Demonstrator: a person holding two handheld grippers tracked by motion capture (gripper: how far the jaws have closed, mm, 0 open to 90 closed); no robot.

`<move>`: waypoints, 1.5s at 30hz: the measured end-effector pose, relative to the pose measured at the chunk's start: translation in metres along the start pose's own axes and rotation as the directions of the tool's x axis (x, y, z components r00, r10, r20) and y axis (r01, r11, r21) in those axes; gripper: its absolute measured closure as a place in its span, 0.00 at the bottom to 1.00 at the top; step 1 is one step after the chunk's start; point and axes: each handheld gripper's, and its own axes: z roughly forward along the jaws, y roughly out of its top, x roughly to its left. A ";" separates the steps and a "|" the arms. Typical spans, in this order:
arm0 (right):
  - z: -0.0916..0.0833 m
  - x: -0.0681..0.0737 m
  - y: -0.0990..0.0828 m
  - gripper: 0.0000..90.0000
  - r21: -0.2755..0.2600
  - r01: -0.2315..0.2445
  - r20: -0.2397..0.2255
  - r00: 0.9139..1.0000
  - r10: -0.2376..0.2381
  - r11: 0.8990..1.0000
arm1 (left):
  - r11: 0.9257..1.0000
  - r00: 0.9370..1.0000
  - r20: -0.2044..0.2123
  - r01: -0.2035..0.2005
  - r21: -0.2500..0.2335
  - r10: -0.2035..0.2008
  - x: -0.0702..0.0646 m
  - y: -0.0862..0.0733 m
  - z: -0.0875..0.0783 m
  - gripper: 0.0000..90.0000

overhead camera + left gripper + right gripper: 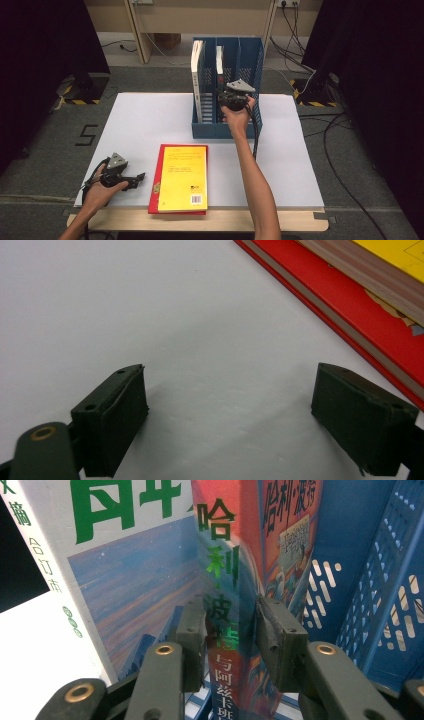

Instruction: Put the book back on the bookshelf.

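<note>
A blue file rack (250, 55) stands at the back of the white mat (140, 125). Its left slot holds a white book (198, 75), and the slot beside it holds a colourful book (219, 62). My right gripper (231, 100) reaches into the rack from the front. In the right gripper view its jaws (231, 635) are shut on the spine of that colourful book (225, 570), with the white book (125, 555) beside it. My left gripper (140, 179) rests low on the mat, open (230, 410), with nothing between its pads. Just to its right, a yellow book (182, 177) lies on a red book (156, 185).
The rack's right slots (385, 605) are blue lattice walls with nothing in them. The stacked books (380, 325) lie near the mat's front edge. Black curtains flank the table, and cables trail on the floor at the right (340, 150).
</note>
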 end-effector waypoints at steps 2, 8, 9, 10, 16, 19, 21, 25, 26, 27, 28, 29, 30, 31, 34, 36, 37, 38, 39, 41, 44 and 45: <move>0.000 -0.001 0.001 0.74 0.005 0.005 0.000 1.000 -0.005 1.000 | 1.000 1.000 0.000 0.000 0.000 0.000 0.000 0.000 0.000 0.15; 0.003 -0.001 0.001 0.73 0.001 -0.003 0.002 1.000 0.003 1.000 | 1.000 1.000 0.000 0.000 0.000 0.000 0.000 0.000 0.000 0.15; 0.003 -0.001 0.001 0.73 0.001 -0.002 0.001 1.000 0.002 1.000 | 1.000 1.000 -0.001 0.000 0.000 0.000 0.000 0.000 0.000 0.15; 0.003 -0.001 0.001 0.73 0.002 -0.004 0.001 1.000 0.004 1.000 | 1.000 1.000 0.000 0.000 0.000 0.000 0.000 0.000 0.000 0.15; -0.002 -0.004 -0.003 0.65 0.003 -0.024 0.001 1.000 0.024 1.000 | 1.000 1.000 0.000 0.001 0.000 -0.001 0.000 0.000 0.000 0.15; -0.006 -0.006 -0.006 0.62 0.012 -0.034 -0.005 0.999 0.034 0.999 | 1.000 1.000 0.000 0.000 0.000 0.000 0.000 0.000 0.000 0.15; -0.011 -0.005 -0.007 0.59 -0.004 -0.046 -0.020 0.999 0.046 0.999 | 1.000 1.000 0.000 0.001 0.000 -0.001 0.000 0.000 0.000 0.15; -0.023 -0.001 -0.007 0.53 -0.010 -0.061 -0.049 0.997 0.061 0.998 | 1.000 1.000 0.000 0.001 -0.001 -0.001 0.000 0.000 0.000 0.15; -0.026 0.000 -0.007 0.52 -0.014 -0.063 -0.057 0.996 0.062 0.998 | 1.000 1.000 0.000 0.001 -0.001 -0.001 0.000 0.000 0.000 0.15; -0.029 0.001 -0.007 0.51 -0.018 -0.065 -0.065 0.996 0.063 0.998 | 1.000 1.000 0.000 0.002 -0.001 -0.002 0.000 0.000 0.000 0.15; -0.031 0.002 -0.007 0.50 -0.021 -0.066 -0.071 0.995 0.064 0.998 | 1.000 1.000 0.000 0.002 -0.002 -0.002 0.000 0.000 0.000 0.15; -0.035 0.004 -0.007 0.49 -0.025 -0.066 -0.076 0.995 0.064 0.997 | 1.000 1.000 0.000 0.001 -0.001 -0.001 0.000 0.000 0.000 0.15; -0.038 0.005 -0.007 0.47 -0.026 -0.072 -0.083 0.994 0.070 0.997 | 1.000 1.000 0.000 0.002 -0.002 -0.002 0.000 0.000 0.000 0.15; -0.041 0.006 -0.007 0.46 -0.027 -0.068 -0.087 0.994 0.066 0.997 | 1.000 1.000 0.000 0.002 -0.002 -0.002 0.000 0.000 0.000 0.15; -0.051 0.009 -0.009 0.44 -0.028 -0.067 -0.097 0.993 0.064 0.997 | 1.000 1.000 0.000 0.003 -0.002 -0.003 0.000 0.000 0.000 0.15; -0.058 0.011 -0.012 0.43 -0.037 -0.064 -0.104 0.993 0.059 0.997 | 1.000 1.000 0.000 0.003 -0.002 -0.003 0.000 0.000 0.000 0.15; -0.061 0.012 -0.014 0.43 -0.043 -0.062 -0.105 0.993 0.057 0.997 | 1.000 1.000 0.001 0.003 -0.001 -0.003 0.000 0.000 0.000 0.15; -0.063 0.013 -0.016 0.43 -0.045 -0.063 -0.106 0.993 0.058 0.997 | 1.000 1.000 0.001 0.004 -0.001 -0.004 0.000 0.000 0.000 0.15; -0.064 0.013 -0.016 0.43 -0.029 -0.058 -0.111 0.992 0.054 0.998 | 1.000 1.000 0.001 0.004 -0.002 -0.004 0.000 0.000 0.000 0.15; -0.068 0.013 -0.016 0.43 -0.035 -0.064 -0.114 0.992 0.060 0.997 | 1.000 1.000 0.001 0.004 -0.001 -0.004 0.000 0.000 0.000 0.15; -0.073 0.015 -0.016 0.42 -0.040 -0.075 -0.125 0.990 0.069 0.996 | 1.000 1.000 0.003 0.005 -0.001 -0.005 0.000 0.000 0.000 0.15; -0.074 0.015 -0.016 0.41 -0.039 -0.074 -0.124 0.990 0.068 0.997 | 1.000 1.000 0.004 0.005 -0.001 -0.005 0.001 0.000 0.000 0.15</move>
